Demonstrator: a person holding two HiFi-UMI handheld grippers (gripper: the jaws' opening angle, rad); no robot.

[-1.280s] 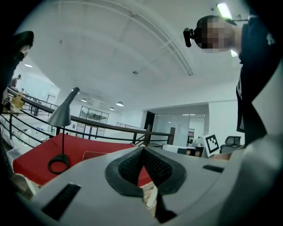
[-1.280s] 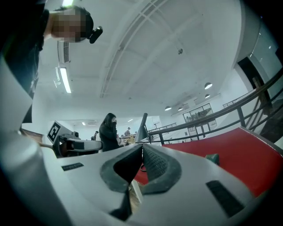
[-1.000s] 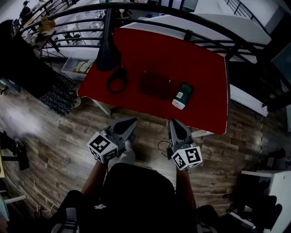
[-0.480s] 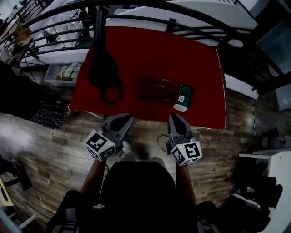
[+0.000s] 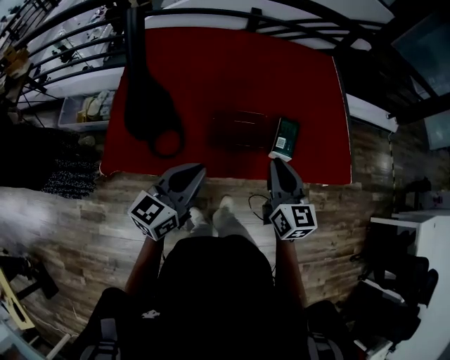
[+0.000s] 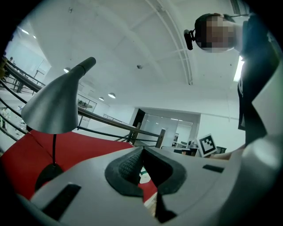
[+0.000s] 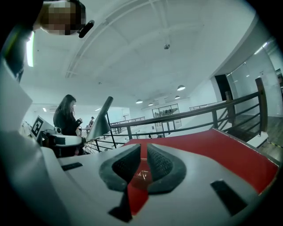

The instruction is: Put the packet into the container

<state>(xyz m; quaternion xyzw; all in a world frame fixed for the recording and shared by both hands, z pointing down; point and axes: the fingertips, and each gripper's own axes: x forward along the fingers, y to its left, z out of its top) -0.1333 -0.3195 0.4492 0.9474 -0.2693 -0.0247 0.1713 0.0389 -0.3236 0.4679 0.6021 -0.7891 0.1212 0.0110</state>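
Observation:
A green and white packet (image 5: 285, 136) lies flat on the red table (image 5: 232, 70), close to its near edge. Just left of it sits a low, dark red container (image 5: 239, 131). My right gripper (image 5: 277, 164) hovers at the table's near edge, its tip just short of the packet, jaws shut and empty (image 7: 143, 146). Over the same edge, my left gripper (image 5: 197, 169) points toward the container's left side. Its jaws meet at the tip (image 6: 141, 148) with nothing between them. A bit of the packet (image 6: 142, 174) shows below the left jaws.
A dark desk lamp (image 5: 144, 98) stands on the table's left part, and its grey shade (image 6: 55, 108) fills the left of the left gripper view. Black railings (image 5: 211, 14) run behind the table. A person (image 7: 66, 120) stands far off. Wooden floor lies under me.
Both grippers have moved forward from over the floor to the table's near edge. The right tip now sits near the packet. Both stayed shut.

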